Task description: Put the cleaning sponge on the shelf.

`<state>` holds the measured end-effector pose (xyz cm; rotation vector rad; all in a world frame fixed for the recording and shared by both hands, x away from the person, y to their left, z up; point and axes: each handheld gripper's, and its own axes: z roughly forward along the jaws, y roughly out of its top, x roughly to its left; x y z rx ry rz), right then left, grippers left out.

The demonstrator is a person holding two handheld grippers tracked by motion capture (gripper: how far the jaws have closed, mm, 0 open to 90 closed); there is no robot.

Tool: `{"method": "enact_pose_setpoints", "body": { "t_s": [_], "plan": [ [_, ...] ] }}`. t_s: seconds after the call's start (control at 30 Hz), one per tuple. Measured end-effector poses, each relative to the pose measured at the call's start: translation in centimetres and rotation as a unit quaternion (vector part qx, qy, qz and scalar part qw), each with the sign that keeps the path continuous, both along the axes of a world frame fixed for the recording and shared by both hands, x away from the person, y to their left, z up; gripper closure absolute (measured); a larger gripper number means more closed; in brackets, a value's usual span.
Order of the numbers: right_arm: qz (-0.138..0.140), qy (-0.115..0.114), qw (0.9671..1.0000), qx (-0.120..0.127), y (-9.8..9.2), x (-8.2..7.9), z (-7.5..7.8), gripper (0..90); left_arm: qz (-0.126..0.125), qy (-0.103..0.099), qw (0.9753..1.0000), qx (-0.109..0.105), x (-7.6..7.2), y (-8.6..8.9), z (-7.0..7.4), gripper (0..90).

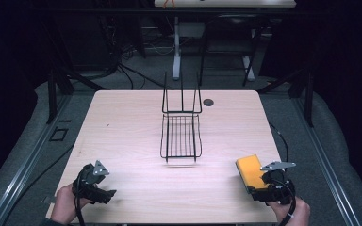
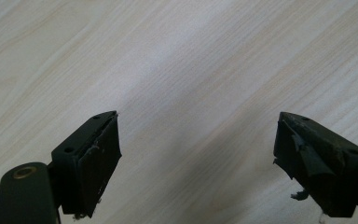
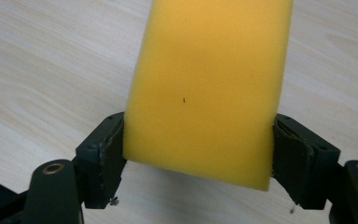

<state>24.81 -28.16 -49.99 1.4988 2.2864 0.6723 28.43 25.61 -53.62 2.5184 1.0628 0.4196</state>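
A yellow sponge (image 1: 250,170) lies flat near the table's front right corner. My right gripper (image 1: 258,189) is shut on its near end. In the right gripper view the sponge (image 3: 205,88) runs away from the camera, and the gripper (image 3: 198,140) has a black jaw pressed against each long side. My left gripper (image 1: 104,194) is at the front left, held in a hand low over the wood. In the left gripper view it (image 2: 198,140) stands open, with bare tabletop between the jaws.
A black wire rack (image 1: 181,136) stands at the middle of the light wooden table (image 1: 122,132), its tall back toward the far edge. A dark round hole (image 1: 208,102) sits behind it. Dark floor, cables and another table's legs lie beyond.
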Motion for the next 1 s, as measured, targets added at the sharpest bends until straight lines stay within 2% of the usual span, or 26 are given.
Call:
{"method": "enact_pose_setpoints", "body": {
  "t_s": [0.57,1.0],
  "plan": [
    [0.012,-0.029,0.9995,-0.008,1.4,1.7,1.6,25.5,0.002,-0.001,1.0,-0.001,0.0,0.1,0.0,14.5],
    [0.019,-0.04,0.999,-0.01,2.3,2.7,2.4,25.8,0.004,-0.001,1.0,-0.001,0.0,0.1,0.0,14.5]
  ]
}}
